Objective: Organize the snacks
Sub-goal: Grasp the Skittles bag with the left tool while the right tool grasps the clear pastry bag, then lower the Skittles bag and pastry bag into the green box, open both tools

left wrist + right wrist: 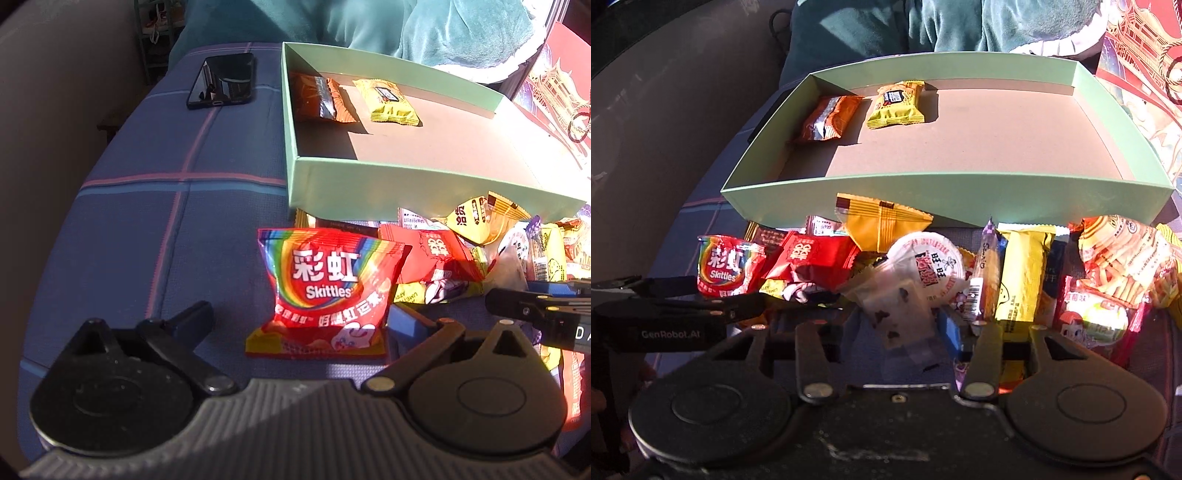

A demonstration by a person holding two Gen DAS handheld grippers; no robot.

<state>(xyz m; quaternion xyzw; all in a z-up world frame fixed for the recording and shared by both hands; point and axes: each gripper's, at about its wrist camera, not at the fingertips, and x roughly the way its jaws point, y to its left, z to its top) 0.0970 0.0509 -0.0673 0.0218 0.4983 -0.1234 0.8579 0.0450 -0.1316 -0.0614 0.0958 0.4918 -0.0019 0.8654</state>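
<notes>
Clear-wrapped snack (897,310) sits between the narrowed right gripper (897,332).

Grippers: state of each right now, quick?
Left gripper: open, straddling the Skittles bag, not pinching it.
Right gripper: jaws partly closed around the clear packet; grip cannot be told.

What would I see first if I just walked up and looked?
The bright rainbow Skittles bag on the blue cloth, right between the open fingers of the left hand-held gripper. Beside it lies a jumbled heap of snacks. Behind stands a big green box holding just two packets.
</notes>
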